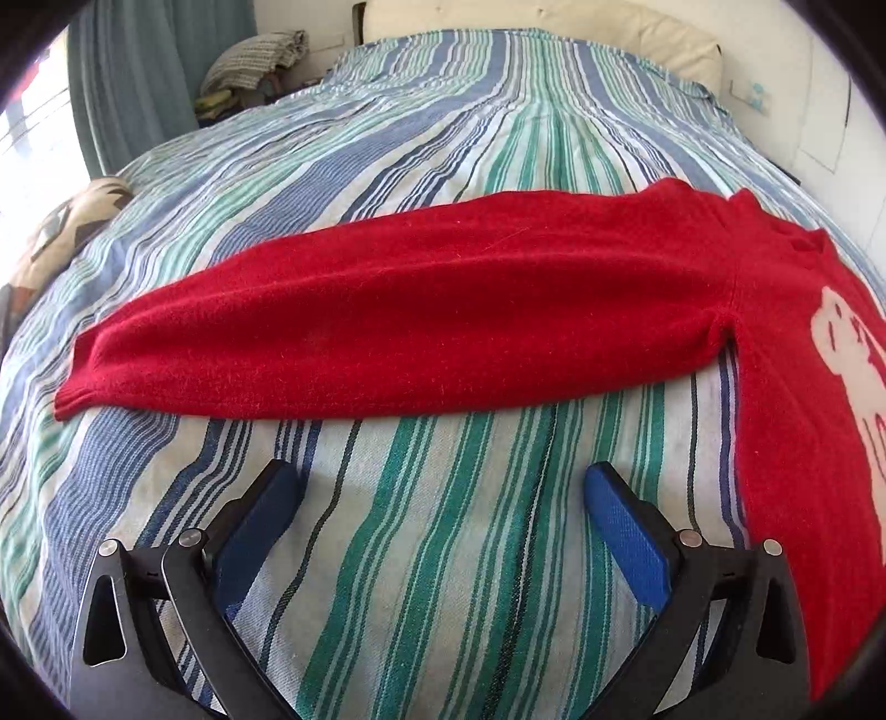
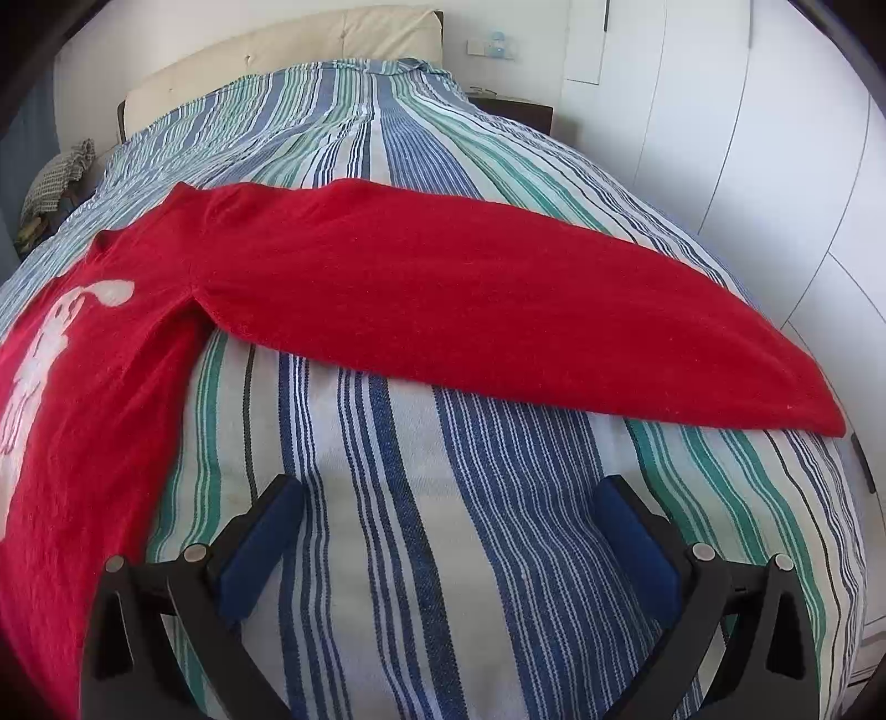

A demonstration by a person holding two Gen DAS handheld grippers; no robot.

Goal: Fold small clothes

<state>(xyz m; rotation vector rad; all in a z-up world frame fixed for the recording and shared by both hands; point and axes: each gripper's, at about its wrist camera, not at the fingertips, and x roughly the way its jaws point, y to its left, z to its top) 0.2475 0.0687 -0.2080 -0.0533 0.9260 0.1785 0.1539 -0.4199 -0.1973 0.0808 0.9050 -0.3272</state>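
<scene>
While my left gripper sees one fuzzy red sweater sleeve, my right gripper sees the other; both jaws spread empty over the striped woven bedspread.

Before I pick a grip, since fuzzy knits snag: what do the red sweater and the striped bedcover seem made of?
Red sweater: looks like soft wool-type knit, matte, with a fine fuzzy nap; exact fibre unclear. Striped bedcover: looks like woven cotton, matte, with visible coarse weave.

Striped bedspread, cream headboard, teal curtain, white wardrobe doors
</scene>
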